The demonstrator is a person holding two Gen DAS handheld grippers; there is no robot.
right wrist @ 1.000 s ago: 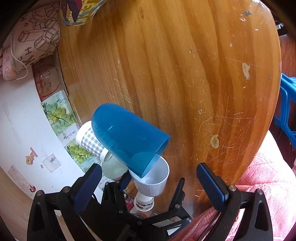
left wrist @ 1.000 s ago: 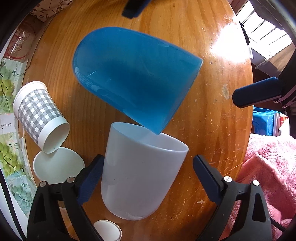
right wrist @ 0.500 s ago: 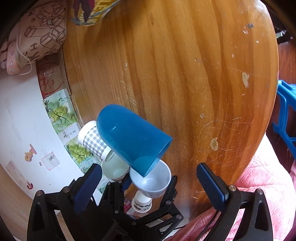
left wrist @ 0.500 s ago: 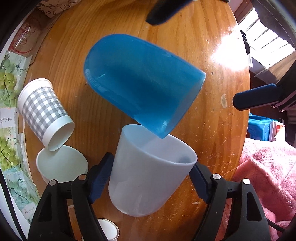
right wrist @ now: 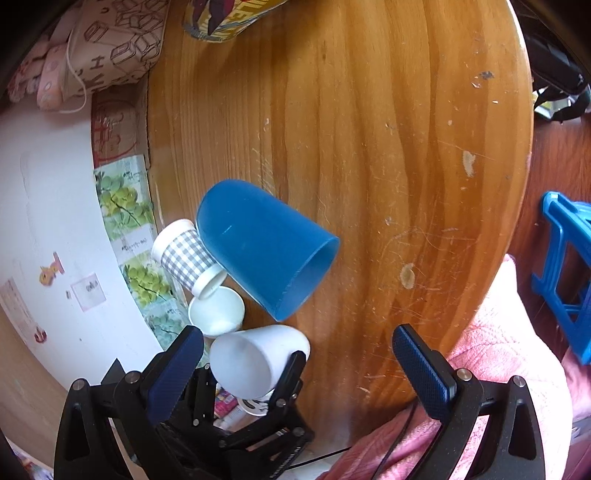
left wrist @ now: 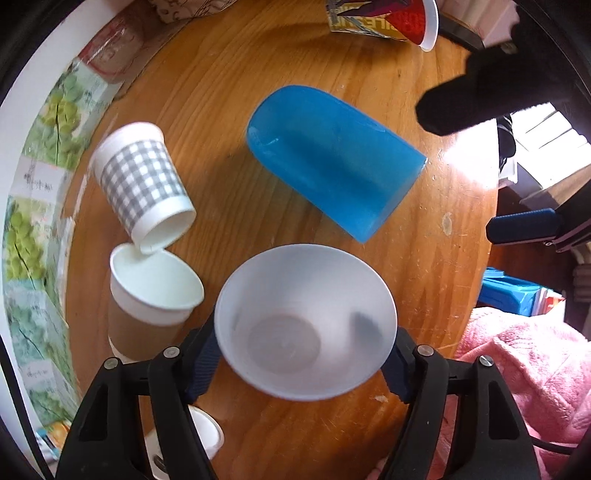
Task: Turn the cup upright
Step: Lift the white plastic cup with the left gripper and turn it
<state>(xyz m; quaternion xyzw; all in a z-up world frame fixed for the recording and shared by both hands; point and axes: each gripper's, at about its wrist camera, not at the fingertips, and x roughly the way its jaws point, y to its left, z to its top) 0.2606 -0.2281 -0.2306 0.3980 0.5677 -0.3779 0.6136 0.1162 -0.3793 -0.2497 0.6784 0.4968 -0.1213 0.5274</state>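
My left gripper (left wrist: 306, 363) is shut on a translucent white plastic cup (left wrist: 304, 321), lifted off the wooden table (left wrist: 221, 92) and tipped so its open mouth faces the left wrist camera. In the right wrist view the same white cup (right wrist: 255, 360) is on its side in the left gripper's fingers (right wrist: 291, 373). A blue plastic cup (left wrist: 332, 158) lies on its side on the table beyond it, also seen in the right wrist view (right wrist: 262, 247). My right gripper (right wrist: 295, 369) is open and empty, hovering above the table's near edge.
A grey-checked paper cup (left wrist: 142, 184) lies tipped against an upright brown-sleeved paper cup (left wrist: 151, 295) at the left. A small white cup (left wrist: 203, 432) stands near the left gripper. A printed paper cup (left wrist: 384, 18) lies at the far side. A pink towel (left wrist: 517, 369) covers the right.
My left gripper closed on the white cup, lifted it from under the blue cup's rim and tilted it so its mouth faces the camera. The right gripper stayed open.
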